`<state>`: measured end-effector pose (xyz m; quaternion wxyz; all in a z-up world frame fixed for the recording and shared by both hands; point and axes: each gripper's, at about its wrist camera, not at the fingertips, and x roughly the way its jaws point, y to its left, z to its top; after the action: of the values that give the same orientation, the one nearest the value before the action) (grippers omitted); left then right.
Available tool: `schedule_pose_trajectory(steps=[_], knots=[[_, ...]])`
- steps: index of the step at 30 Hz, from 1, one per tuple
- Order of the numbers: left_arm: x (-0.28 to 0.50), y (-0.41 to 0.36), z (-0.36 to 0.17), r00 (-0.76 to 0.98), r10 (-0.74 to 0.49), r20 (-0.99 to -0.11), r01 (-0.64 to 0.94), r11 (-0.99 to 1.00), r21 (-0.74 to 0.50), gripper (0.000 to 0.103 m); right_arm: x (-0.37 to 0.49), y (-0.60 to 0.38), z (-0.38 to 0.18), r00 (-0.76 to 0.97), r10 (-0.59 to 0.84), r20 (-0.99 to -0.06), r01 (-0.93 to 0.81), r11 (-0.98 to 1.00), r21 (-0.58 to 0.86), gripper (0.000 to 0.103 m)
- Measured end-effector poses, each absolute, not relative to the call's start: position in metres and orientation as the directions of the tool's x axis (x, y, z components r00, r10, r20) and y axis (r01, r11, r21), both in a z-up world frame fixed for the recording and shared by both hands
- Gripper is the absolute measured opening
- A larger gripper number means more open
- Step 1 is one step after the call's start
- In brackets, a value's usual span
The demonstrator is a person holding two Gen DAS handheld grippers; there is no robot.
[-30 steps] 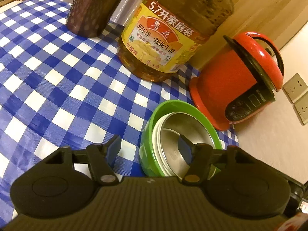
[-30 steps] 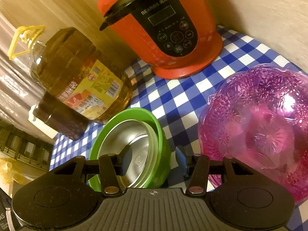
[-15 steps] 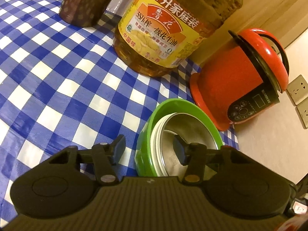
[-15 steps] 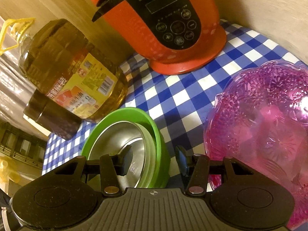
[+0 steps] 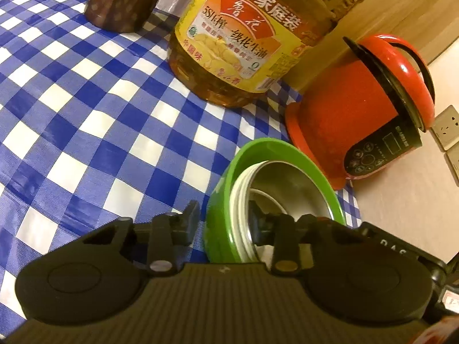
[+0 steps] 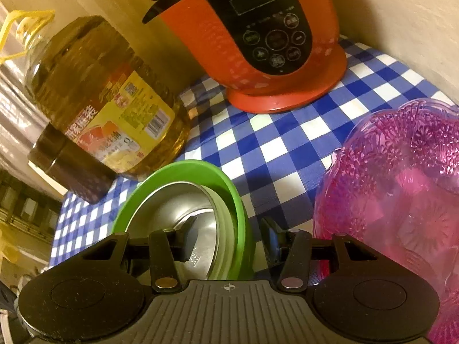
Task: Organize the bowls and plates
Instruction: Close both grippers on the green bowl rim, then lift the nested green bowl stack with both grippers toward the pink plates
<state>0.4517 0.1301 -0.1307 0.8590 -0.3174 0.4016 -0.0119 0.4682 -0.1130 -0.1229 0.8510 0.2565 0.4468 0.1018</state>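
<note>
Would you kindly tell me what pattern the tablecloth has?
Blue and white checks on the tablecloth, clearest in the left wrist view.

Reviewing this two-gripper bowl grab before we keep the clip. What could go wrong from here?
1. The left gripper is closing on one wall of the green bowl while the right gripper straddles the opposite wall with its pads apart, so a lift now could tip the bowl.
2. The steel bowl nested inside looks loose and might slide.
3. The pink bowl is close beside the right gripper and could be bumped.
</note>
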Motion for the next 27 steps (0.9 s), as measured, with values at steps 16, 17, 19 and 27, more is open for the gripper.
schedule_pose_trajectory(steps=[16, 17, 19, 27], knots=[[0.409, 0.144, -0.119, 0.656, -0.201, -0.727, -0.277, 0.832, -0.48, 0.024, 0.44, -0.089, -0.113, 0.526, 0.416, -0.742, -0.025, 0.88, 0.475, 0.029], [0.403, 0.146, -0.119, 0.654, -0.199, -0.73, -0.282, 0.831, -0.479, 0.024, 0.435, -0.088, -0.113, 0.517, 0.424, -0.744, -0.025, 0.876, 0.481, 0.029], [0.389, 0.15, -0.117, 0.645, -0.193, -0.739, -0.297, 0.828, -0.476, 0.024, 0.426, -0.085, -0.113, 0.499, 0.439, -0.747, -0.024, 0.869, 0.494, 0.029], [0.356, 0.161, -0.119, 0.645, -0.219, -0.732, -0.308, 0.802, -0.511, 0.026, 0.398, -0.091, -0.118, 0.482, 0.498, -0.721, 0.009, 0.82, 0.572, 0.029]])
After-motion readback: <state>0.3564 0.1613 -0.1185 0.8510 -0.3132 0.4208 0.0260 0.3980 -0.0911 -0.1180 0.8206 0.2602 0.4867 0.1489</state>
